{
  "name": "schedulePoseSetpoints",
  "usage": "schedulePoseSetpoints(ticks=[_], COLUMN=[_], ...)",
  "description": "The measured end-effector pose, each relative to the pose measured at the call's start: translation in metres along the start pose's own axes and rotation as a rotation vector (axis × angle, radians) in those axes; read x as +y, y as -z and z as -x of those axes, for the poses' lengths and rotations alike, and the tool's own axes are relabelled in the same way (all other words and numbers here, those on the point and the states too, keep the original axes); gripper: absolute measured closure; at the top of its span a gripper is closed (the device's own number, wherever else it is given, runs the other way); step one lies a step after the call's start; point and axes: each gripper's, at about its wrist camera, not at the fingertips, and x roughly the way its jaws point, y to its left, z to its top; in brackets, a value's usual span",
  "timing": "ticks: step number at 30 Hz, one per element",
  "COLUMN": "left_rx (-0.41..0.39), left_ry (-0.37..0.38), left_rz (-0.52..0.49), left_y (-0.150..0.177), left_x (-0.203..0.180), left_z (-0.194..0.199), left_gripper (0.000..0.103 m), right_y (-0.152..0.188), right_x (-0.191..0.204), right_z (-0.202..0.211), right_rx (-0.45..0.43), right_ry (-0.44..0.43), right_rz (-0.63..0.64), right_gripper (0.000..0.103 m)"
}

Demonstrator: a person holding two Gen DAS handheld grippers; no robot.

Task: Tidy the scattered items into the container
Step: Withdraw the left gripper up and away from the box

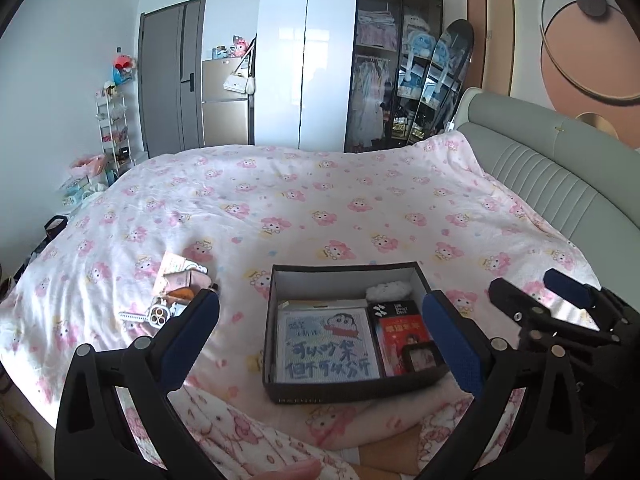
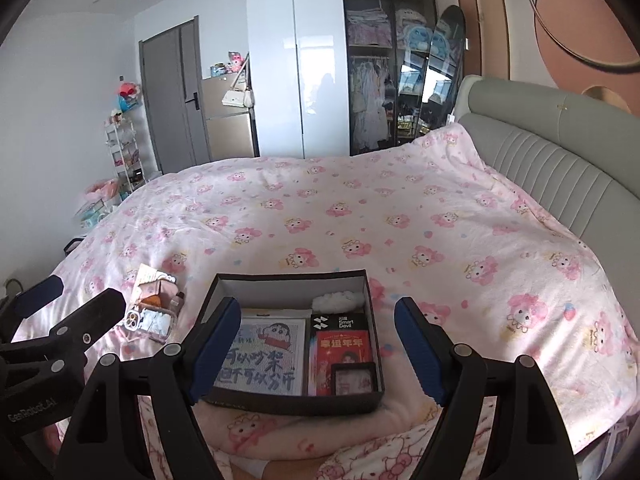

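A dark open box (image 1: 352, 394) (image 2: 292, 403) sits on the bed's near side. Inside lie a cartoon picture (image 1: 326, 346), a red book (image 1: 400, 332), a small black carton (image 1: 394, 307), a white fluffy item (image 1: 390, 290) and a small framed photo (image 1: 424, 358). To its left, a pile of small items (image 1: 180, 286) (image 2: 156, 304) with a comb (image 1: 132, 315) stays on the quilt. My left gripper (image 1: 320, 298) (image 2: 82, 292) hovers open above the box, nothing between its fingers. My right gripper (image 2: 317, 304) (image 1: 532, 286) is open and empty beside it.
The bed carries a pink cartoon-print quilt (image 1: 320, 208), with a grey-green padded headboard (image 1: 560, 176) along the right. A wardrobe (image 1: 304, 64), a grey door (image 1: 172, 76) and a white shelf rack (image 1: 114, 132) stand beyond. Someone's pyjama-clad legs (image 1: 240, 440) lie at the bottom edge.
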Motion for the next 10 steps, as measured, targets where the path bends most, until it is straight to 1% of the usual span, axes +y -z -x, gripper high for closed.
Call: schedulePoseSetpoints(ticks=[10], left_rx=[0.006], left_ry=[-0.023], left_rz=[0.031], left_y=[0.014], left_x=[0.004], left_z=[0.019], left_gripper=[0.000], right_y=[0.014], right_x=[0.011], right_z=[0.013], right_rx=[-0.002], right_ry=[-0.033], right_rz=[0.033], right_gripper=[0.025])
